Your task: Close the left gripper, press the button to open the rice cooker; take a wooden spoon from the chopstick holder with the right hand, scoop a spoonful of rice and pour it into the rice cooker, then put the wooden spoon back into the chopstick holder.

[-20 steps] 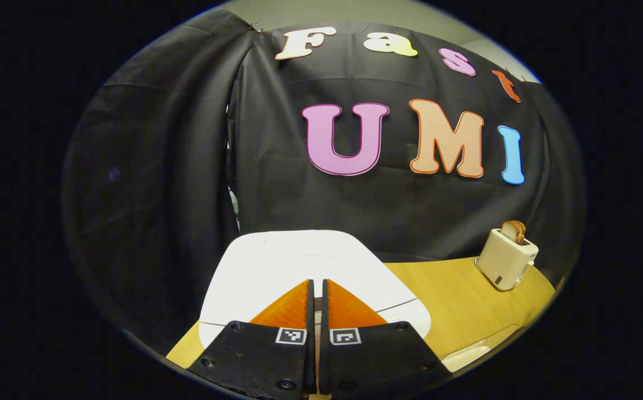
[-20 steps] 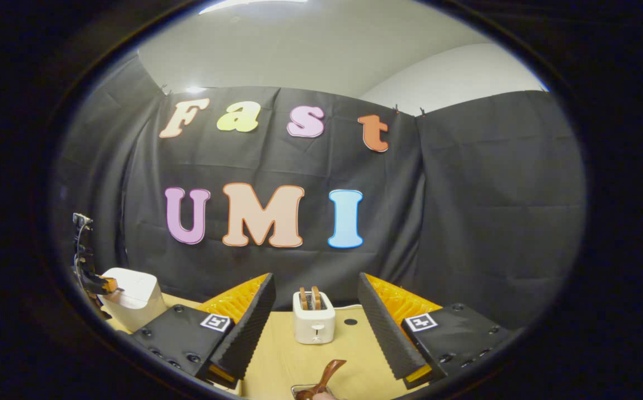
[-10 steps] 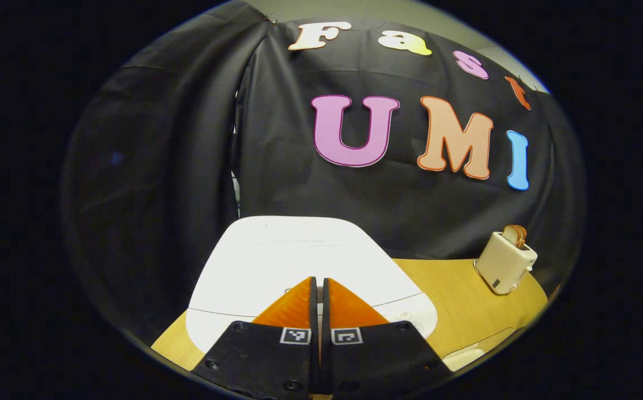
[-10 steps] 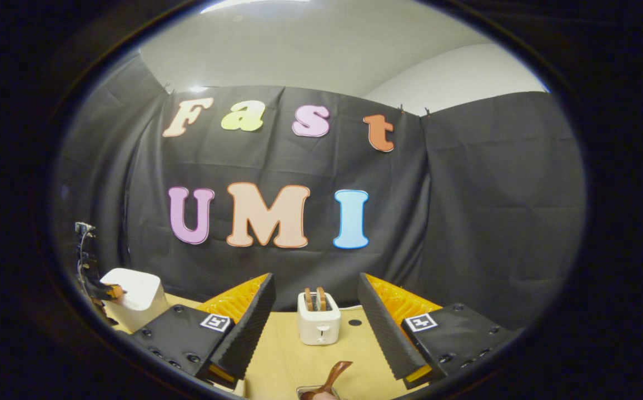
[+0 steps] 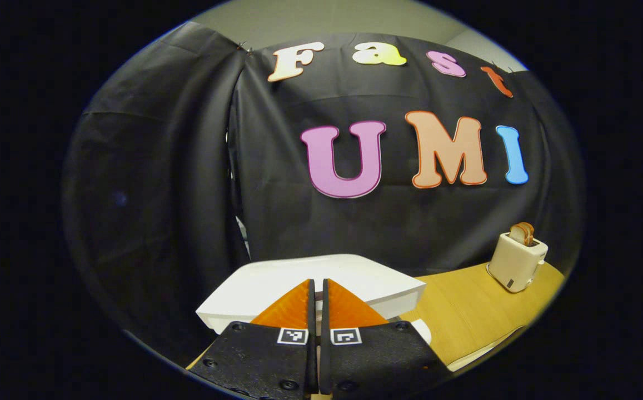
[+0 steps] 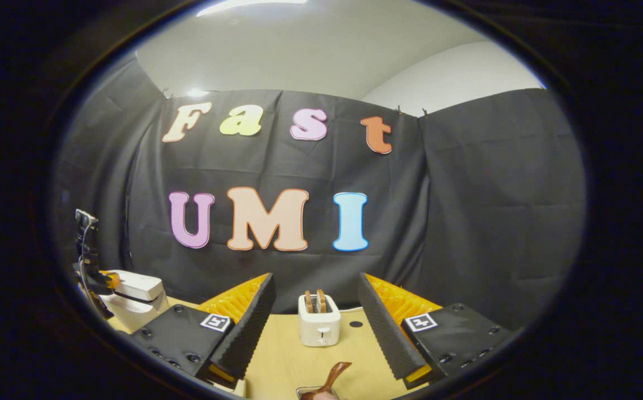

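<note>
Wooden tabletop [image 6: 288, 355]: rice cooker lid [image 5: 321, 280] sprung ajar; left gripper [image 5: 317, 289] pressed together could be struck, right gripper [image 6: 317, 311] held apart

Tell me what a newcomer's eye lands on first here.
The white rice cooker comes first, right ahead of the shut left gripper, its lid lifted a crack. Next comes the white toaster with bread in its slots, standing far back on the wooden table between the open right gripper's fingers.
</note>
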Motion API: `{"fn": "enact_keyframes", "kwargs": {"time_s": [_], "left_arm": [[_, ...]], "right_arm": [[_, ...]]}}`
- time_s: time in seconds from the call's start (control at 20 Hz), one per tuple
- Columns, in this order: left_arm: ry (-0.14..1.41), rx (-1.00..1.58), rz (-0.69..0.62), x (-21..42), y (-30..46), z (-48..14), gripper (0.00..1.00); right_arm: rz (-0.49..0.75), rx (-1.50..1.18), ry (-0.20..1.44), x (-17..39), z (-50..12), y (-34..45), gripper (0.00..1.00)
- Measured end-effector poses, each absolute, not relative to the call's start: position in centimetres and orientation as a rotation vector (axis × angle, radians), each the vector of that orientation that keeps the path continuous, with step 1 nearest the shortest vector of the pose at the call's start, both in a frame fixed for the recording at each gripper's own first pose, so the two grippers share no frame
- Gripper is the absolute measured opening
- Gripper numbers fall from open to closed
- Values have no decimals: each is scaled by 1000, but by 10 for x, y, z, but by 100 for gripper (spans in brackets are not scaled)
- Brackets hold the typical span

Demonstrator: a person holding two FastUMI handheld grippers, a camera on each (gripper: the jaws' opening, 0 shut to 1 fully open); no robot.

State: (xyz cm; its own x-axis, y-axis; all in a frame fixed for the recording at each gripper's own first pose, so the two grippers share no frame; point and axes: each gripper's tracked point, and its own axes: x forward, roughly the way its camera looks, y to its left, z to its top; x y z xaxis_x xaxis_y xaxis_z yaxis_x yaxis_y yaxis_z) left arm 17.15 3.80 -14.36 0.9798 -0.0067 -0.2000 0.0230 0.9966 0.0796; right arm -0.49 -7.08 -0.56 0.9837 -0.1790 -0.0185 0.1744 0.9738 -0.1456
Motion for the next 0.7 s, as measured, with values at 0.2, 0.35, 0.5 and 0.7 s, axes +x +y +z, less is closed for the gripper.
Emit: {"fn": "enact_keyframes", "kwargs": {"time_s": [0.2, 0.35, 0.5, 0.7], "left_arm": [[155, 81, -15, 170, 36, -115, 6], [125, 101, -25, 161, 28, -97, 32], [52, 103, -43, 147, 16, -63, 65], [-3, 94, -88, 121, -8, -31, 88]], "right_arm": [[-178, -127, 17, -6, -1, -77, 94], [-178, -121, 9, -6, 0, -84, 97], [-180, -123, 9, -4, -3, -92, 96], [-185, -124, 12, 1, -6, -109, 94]]}}
